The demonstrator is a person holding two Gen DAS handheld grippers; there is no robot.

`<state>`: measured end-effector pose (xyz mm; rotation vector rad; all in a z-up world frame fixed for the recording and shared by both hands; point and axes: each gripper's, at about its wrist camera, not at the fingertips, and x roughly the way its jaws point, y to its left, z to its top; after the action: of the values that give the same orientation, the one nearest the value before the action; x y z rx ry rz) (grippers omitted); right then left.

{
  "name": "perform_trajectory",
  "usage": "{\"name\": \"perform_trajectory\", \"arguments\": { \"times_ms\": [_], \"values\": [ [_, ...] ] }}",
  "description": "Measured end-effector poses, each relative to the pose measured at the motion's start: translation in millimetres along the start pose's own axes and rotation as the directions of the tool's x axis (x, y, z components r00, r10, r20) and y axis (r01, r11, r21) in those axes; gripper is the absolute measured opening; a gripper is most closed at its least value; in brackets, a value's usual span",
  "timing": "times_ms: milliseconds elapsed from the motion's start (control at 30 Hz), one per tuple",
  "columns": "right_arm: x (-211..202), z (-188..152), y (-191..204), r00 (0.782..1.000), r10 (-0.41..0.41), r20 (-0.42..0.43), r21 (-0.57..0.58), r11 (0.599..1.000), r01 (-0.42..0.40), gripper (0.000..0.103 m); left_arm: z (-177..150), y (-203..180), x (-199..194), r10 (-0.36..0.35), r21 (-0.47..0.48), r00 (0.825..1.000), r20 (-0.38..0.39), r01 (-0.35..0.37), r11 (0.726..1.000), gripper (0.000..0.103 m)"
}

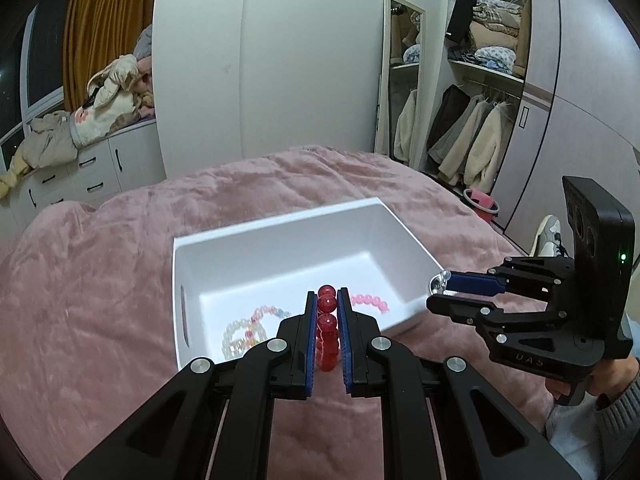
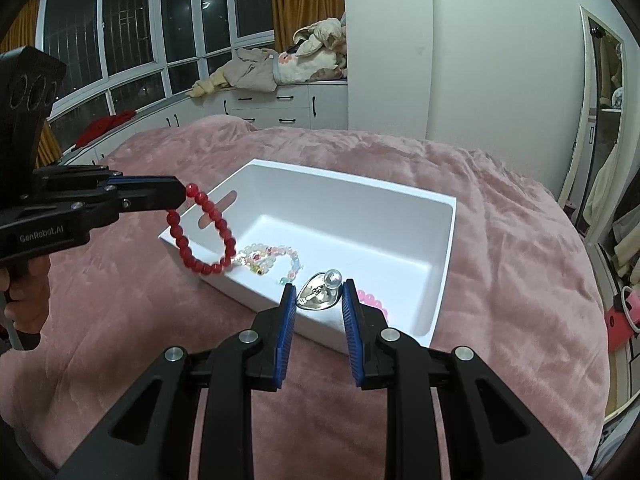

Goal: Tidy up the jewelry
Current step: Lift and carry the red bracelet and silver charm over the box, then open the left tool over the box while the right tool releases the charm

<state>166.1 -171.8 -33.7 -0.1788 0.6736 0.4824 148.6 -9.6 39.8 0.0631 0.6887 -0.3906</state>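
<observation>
A white box (image 1: 280, 224) (image 2: 400, 196) sits on the pink bed cover. Inside lie a pale multicolour bead bracelet (image 1: 244, 330) (image 2: 272, 258) and a pink bead bracelet (image 1: 370, 302) (image 2: 374, 300). My left gripper (image 1: 326, 300) (image 2: 182, 194) is shut on a red bead bracelet (image 1: 326, 332) (image 2: 204, 232), which hangs over the box's near left corner. My right gripper (image 2: 318, 294) (image 1: 436, 292) is shut on a silver heart-shaped piece with a clear ball (image 2: 320, 294) (image 1: 438, 282), held above the box's near rim.
The pink fleece cover (image 1: 100, 280) (image 2: 500, 220) spans the bed around the box. White drawers with piled clothes (image 1: 80, 132) (image 2: 280, 68) stand beyond it, with a mirror (image 1: 402, 72) and an open wardrobe (image 1: 480, 80) to the right.
</observation>
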Motion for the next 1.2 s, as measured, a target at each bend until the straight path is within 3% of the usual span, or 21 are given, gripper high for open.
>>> {"name": "perform_trajectory", "arguments": {
  "times_ms": [467, 733, 1000, 1100, 1133, 1200],
  "values": [
    [26.9, 36.5, -26.6, 0.999, -0.042, 0.004, 0.043, 0.998, 0.042, 0.024, 33.3, 23.1, 24.5, 0.050, -0.005, 0.999, 0.007, -0.050, 0.999, 0.015],
    [62.6, 48.0, -39.1, 0.995, -0.068, -0.073, 0.052, 0.996, 0.072, 0.024, 29.9, 49.1, 67.6, 0.103, -0.031, 0.991, -0.084, -0.106, 0.994, 0.015],
    [104.7, 36.6, -36.0, 0.982, -0.065, -0.177, 0.076, 0.994, 0.079, 0.024, 16.5, 74.0, 112.4, 0.158, -0.057, 0.964, -0.212, -0.174, 0.983, 0.015],
    [112.5, 31.4, -32.3, 0.981, -0.061, -0.186, 0.103, 0.991, 0.081, 0.025, 9.1, 80.7, 127.6, 0.135, -0.067, 0.953, -0.270, -0.159, 0.985, 0.015],
    [114.4, 30.4, -31.2, 0.981, -0.065, -0.183, 0.110, 0.990, 0.086, 0.026, 7.9, 81.8, 129.2, 0.136, -0.070, 0.952, -0.273, -0.161, 0.984, 0.016],
    [116.6, 27.9, -27.4, 0.982, -0.065, -0.180, 0.107, 0.991, 0.086, 0.040, 6.8, 83.1, 129.3, 0.144, -0.078, 0.952, -0.271, -0.170, 0.982, 0.024]
  ]
}}
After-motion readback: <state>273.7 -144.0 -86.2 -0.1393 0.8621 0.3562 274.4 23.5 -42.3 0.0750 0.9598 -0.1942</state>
